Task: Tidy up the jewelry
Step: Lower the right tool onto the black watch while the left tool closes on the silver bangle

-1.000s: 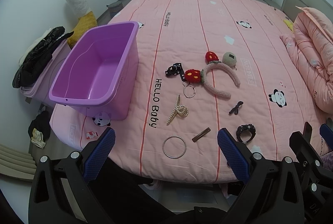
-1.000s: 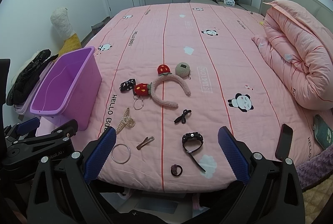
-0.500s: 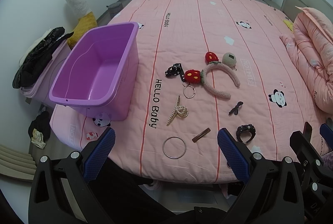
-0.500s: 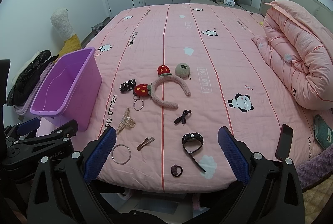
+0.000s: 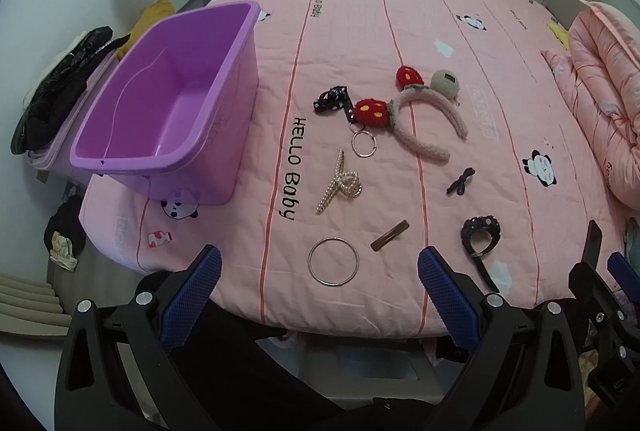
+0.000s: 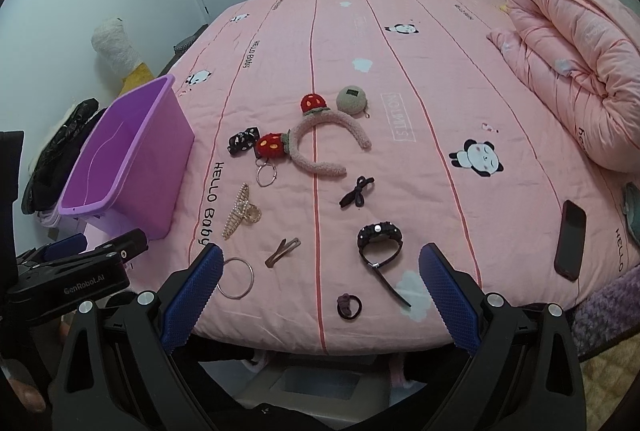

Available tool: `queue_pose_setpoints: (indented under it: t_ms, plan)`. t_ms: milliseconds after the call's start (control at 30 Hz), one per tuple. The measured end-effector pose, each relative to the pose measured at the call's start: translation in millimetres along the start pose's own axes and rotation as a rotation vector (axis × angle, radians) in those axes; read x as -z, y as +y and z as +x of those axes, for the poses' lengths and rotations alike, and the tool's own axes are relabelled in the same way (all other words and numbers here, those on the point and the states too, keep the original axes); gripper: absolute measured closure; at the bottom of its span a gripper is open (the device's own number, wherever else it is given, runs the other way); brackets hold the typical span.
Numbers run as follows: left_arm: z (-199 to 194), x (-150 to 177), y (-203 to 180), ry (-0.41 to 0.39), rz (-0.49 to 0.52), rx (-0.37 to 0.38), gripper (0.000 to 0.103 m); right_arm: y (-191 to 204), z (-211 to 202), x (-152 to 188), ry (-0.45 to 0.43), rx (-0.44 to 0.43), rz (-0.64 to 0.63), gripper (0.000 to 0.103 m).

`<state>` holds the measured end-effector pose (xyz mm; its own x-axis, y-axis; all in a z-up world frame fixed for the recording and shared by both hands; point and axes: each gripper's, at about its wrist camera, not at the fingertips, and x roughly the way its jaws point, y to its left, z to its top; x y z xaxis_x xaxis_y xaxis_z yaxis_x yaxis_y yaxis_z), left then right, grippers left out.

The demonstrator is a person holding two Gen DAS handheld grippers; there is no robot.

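Nothing has moved since a second ago: the sorting has not begun.
Both the left gripper (image 5: 319,281) and right gripper (image 6: 321,279) hover released at the bed's (image 5: 400,31) near edge; the purple bin (image 5: 168,103) sits left, empty. The brown hair clip (image 5: 389,235) lies near, long axis running near-left to far-right.

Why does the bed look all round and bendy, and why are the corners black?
Left wrist view: a fisheye lens bows the bed and its stripes outward and darkens the corners; the purple bin looks stretched. Right wrist view: same bulge, soft even light, faint shadows, and the bangle stays sharp.
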<state>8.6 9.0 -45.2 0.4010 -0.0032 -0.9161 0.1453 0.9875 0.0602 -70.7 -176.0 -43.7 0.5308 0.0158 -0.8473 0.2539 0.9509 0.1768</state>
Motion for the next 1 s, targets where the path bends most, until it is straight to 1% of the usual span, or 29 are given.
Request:
queue_pose_setpoints:
  t_ms: [100, 200, 367, 467, 533, 667, 800, 1000]
  plan:
    - [21.1, 8.7, 4.9, 0.016, 0.006, -0.022, 0.006, -11.5, 13.2, 11.9, 0.014, 0.000, 0.010, 0.009]
    - [41.0, 17.8, 11.8, 0.015, 0.000, -0.036, 0.006, -22.9, 29.0, 25.9, 0.031, -0.002, 0.009, 0.009]
    - [76.1, 36.3, 21.0, 0.042, -0.012, -0.027, 0.006, -47.2, 61.2, 49.5, 0.096, -0.005, 0.050, 0.009]
    - [92.1, 47.1, 21.0, 0.047, -0.011, -0.022, 0.006, -60.1, 75.8, 59.3, 0.107, 0.007, 0.051, 0.009]
    - [104.3, 53.0, 21.4, 0.058, -0.026, -0.002, 0.006, -67.1, 84.7, 62.3, 0.113, 0.020, 0.038, 0.009]
    - [126.4, 59.8, 17.5, 0.073, -0.023, 0.000, 0.006, -78.3, 103.6, 66.3, 0.127, 0.041, 0.016, 0.009]
    - [145.7, 60.9, 13.1, 0.078, -0.021, 0.006, 0.006, -87.7, 132.2, 67.5, 0.161, 0.056, -0.007, 0.009]
    - [171.9, 60.4, 9.1, 0.108, -0.050, 0.011, 0.006, -93.9, 164.0, 61.8, 0.185, 0.047, -0.036, 0.009]
